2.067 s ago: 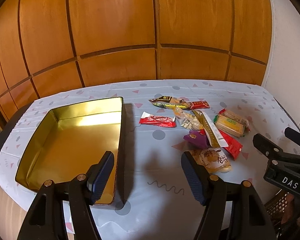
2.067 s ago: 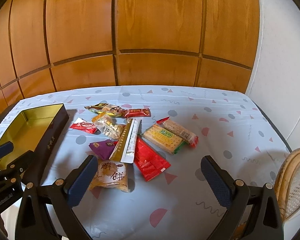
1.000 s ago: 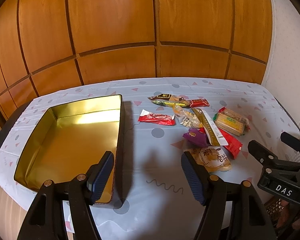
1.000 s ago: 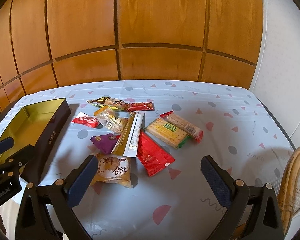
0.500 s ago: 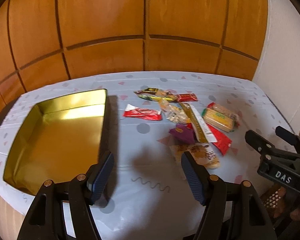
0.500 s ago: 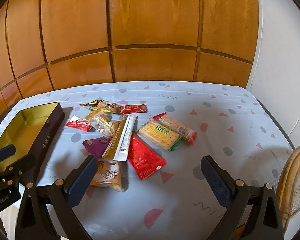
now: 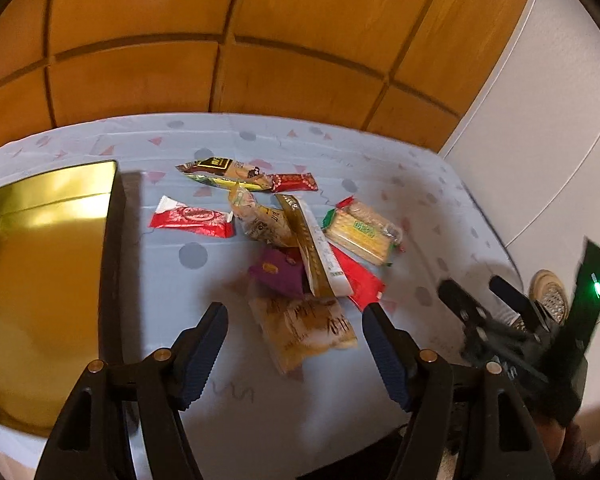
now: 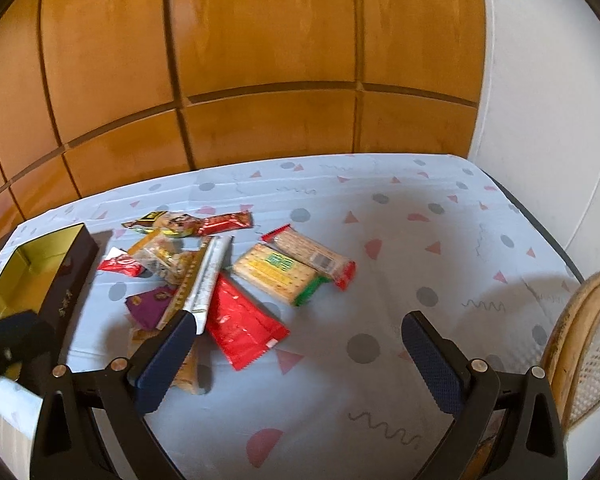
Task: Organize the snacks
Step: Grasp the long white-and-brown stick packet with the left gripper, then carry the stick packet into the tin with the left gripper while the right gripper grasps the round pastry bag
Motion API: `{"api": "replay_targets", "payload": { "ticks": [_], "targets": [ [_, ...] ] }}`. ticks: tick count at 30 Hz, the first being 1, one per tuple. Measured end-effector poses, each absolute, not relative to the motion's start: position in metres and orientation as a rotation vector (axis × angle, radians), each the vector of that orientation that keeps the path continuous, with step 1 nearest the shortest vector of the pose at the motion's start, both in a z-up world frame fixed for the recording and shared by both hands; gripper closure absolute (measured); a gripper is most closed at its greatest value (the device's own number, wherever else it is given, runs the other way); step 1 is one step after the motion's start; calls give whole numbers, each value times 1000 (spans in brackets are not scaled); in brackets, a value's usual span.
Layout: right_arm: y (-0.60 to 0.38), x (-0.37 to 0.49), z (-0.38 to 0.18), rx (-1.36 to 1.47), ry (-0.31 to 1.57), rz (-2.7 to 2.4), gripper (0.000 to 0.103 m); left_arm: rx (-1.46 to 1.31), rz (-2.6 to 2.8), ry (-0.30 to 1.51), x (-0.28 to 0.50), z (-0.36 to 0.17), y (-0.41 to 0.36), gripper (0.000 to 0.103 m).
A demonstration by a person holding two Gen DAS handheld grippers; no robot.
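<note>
A pile of snack packets lies mid-table on the blue patterned cloth. My left gripper [image 7: 294, 320] is open, low over the table, with a tan pastry packet [image 7: 304, 328] lying between its fingers, untouched. Beyond it are a purple packet [image 7: 278, 272], a long gold-and-white stick pack [image 7: 316, 248], a flat red packet [image 7: 358, 278], a green-labelled cracker pack [image 7: 358, 236] and a red wrapper [image 7: 190, 220]. The gold-lined tin [image 7: 114, 240] sits empty at the left. My right gripper [image 8: 300, 324] is open and holds nothing, near the flat red packet [image 8: 242, 324] and cracker packs [image 8: 276, 272].
A wood-panelled wall [image 8: 260, 60] backs the table and a white wall [image 8: 540, 80] stands at the right. A wicker chair [image 8: 584, 340] is at the table's right edge. The right gripper [image 7: 484, 308] shows at the right of the left wrist view. Bare cloth [image 8: 440, 240] lies right of the pile.
My left gripper has swung right from the tin and closer to the pile, bringing the pastry packet between its fingers. The right gripper has moved forward slightly. Both stay open.
</note>
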State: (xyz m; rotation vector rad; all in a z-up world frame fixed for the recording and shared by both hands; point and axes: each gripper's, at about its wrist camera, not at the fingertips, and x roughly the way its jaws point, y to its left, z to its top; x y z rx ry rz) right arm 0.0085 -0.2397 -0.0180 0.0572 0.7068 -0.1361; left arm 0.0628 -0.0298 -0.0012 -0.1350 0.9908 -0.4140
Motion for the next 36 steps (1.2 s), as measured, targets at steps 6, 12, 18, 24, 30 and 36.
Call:
{"api": "replay_targets", "payload": {
  "ticks": [6,12,18,24,30,36],
  "targets": [
    [-250,10,-24,55,718,-148,0,-72,-421,1069,107,-10,-63,58],
    [-250,12,-27,18,721,-135,0,-10,-489,1123,150,-34,-108,59],
    [-250,14,-35,-12,739,-99,0,66,-443,1212,189,-69,-132,59],
    [-251,18,-43,4,769,-75,0,140,-435,1216,203,-95,-144,69],
    [-250,17,-49,8,787,-58,0,74,-490,1116,189,-70,-122,81],
    [-250,19,-53,64,825,-21,0,-42,-528,1006,165,-24,-83,81]
  ]
}}
